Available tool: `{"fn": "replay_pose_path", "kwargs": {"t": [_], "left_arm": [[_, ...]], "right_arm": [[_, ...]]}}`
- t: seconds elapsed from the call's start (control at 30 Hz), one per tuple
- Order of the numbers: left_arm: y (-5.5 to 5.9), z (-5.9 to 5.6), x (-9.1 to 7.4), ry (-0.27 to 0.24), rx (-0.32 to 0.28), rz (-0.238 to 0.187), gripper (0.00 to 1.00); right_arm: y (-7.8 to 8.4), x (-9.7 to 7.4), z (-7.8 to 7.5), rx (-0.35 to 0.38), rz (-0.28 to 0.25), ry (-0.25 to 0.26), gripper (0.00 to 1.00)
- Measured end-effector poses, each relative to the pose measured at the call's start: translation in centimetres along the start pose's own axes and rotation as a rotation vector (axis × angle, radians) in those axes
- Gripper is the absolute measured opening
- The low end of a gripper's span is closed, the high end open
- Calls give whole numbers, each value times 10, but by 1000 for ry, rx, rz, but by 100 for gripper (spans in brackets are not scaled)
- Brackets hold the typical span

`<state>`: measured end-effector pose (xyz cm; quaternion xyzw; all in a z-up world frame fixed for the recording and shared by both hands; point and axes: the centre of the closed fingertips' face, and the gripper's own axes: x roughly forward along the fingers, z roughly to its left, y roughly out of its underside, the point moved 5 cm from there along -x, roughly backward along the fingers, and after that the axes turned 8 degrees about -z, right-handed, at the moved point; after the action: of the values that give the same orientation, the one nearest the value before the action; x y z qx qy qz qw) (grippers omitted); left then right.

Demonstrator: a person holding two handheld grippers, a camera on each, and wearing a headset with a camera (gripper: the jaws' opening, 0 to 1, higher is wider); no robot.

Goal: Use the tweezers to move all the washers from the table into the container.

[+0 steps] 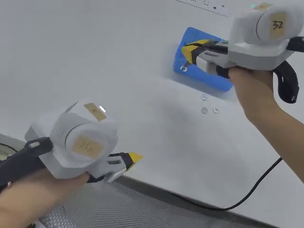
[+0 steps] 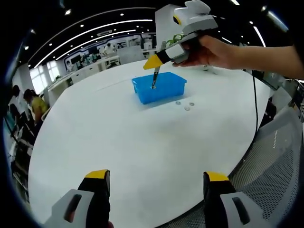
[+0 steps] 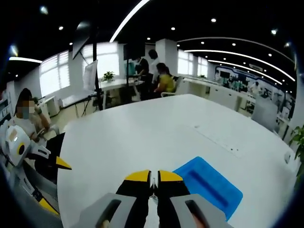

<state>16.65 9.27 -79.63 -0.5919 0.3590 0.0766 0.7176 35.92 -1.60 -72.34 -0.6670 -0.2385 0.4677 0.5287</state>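
Three silver washers [image 1: 204, 110] lie just beside the blue container [image 1: 219, 81], tweezers [image 2: 155, 78] pointing down into it.

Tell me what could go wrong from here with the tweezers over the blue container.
1. The right gripper pinches thin tweezers above the blue container. They could twist or slip in the jaws, so a release might miss.
2. Three washers lie close together on the table beside the container. Picking one may nudge the others.
3. A cable trails across the table and could drag.
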Motion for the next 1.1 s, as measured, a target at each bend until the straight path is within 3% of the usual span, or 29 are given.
{"fn": "replay_pose_path", "kwargs": {"t": [0.13, 0.27, 0.37, 0.57, 0.77, 1.1], "left_arm": [[-5, -1, -1, -2, 4, -36, 85], [-6, -1, 0, -3, -14, -44, 87], [-9, -1, -1, -8, -21, -65, 87], [-7, -1, 0, -8, -22, -51, 86], [-7, 1, 0, -15, -23, -52, 84], [-3, 0, 1, -10, -21, -28, 83]], "right_arm": [[-6, -7, -12, 9, -23, 44, 1], [-3, -3, -32, 38, -32, 86, 1], [0, 2, -45, 76, -45, 129, 1], [25, 30, -73, 170, -23, 162, 1], [42, 43, -76, 209, 19, 153, 1], [53, 53, -69, 148, 74, 130, 1]]}}
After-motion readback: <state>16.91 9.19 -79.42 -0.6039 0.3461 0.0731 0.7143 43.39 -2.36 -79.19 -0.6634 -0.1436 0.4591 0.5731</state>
